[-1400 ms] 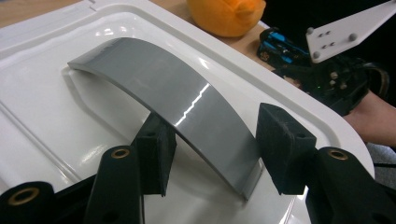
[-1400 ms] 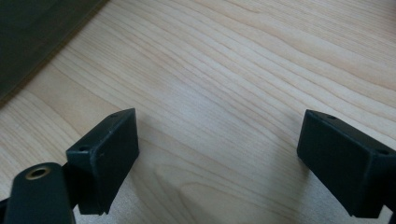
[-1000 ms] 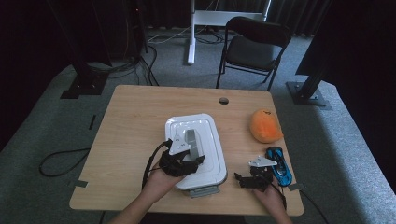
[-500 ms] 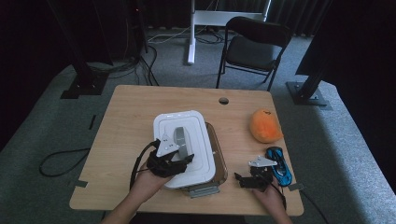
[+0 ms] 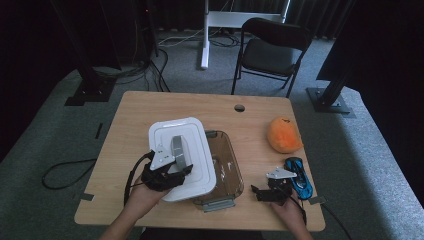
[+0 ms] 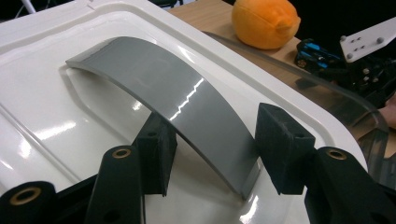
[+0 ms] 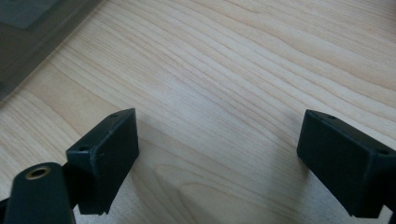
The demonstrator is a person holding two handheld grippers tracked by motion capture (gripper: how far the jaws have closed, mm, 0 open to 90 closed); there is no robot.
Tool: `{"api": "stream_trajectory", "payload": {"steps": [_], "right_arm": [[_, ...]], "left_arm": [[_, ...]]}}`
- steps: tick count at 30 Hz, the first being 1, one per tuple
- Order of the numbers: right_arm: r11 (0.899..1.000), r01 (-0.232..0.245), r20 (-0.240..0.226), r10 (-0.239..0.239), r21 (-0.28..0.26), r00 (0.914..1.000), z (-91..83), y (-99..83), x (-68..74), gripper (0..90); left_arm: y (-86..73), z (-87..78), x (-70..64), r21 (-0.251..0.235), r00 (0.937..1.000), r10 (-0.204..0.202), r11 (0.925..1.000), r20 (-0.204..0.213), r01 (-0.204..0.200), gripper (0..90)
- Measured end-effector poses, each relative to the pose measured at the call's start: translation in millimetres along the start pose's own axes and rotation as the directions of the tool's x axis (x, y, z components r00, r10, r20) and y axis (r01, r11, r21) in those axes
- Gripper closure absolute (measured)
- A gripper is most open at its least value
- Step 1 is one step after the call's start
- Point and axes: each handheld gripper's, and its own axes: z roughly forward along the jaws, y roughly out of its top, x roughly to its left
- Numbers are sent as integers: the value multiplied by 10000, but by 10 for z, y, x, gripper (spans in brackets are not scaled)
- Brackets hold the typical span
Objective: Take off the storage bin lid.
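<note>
The left tool (image 5: 167, 172) comes in low from the desk's (image 5: 150, 107) near edge, forearm angled up and right, its jaws set either side of the grey handle (image 5: 178, 152) of the white lid (image 5: 182, 150). In the left gripper view the pads (image 6: 156, 156) stand on both sides of that handle (image 6: 187, 105); the left pad looks to be against it, while the right pad sits with a gap, so I cannot tell if it is clamped. The lid (image 6: 56, 107) lies shifted to the left over the clear brown box (image 5: 227, 172), leaving the box's right part uncovered.

Near the front right, the right tool (image 5: 270, 192) rests low by the desk's edge with its jaws wide apart and nothing between them; the right gripper view shows bare wood (image 7: 219, 93) there. Just beside it lies a blue toy car (image 5: 299, 177), and beyond that an orange soft toy (image 5: 283, 134). The left gripper view shows the orange toy (image 6: 265, 22) and car (image 6: 315, 53) from the side, past the box's rim.
</note>
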Motion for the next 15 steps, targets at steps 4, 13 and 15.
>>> {"api": "stream_trajectory", "payload": {"steps": [4, 13, 15], "right_arm": [[10000, -9, 0, 9, -14, 10000, 1, 0, 0, 119], [10000, -21, 12, 21, -7, 10000, 1, 0, 1, 120], [10000, -58, 43, 58, -5, 10000, 1, 1, 1, 119]], "left_arm": [[-52, -67, 77, 37, 9998, -49, 10000, -188, 50, 497], [-168, -198, 220, -64, 9986, -100, 9999, -514, 97, 498], [-195, -225, 244, -144, 9984, -134, 9998, -548, 127, 498]]}}
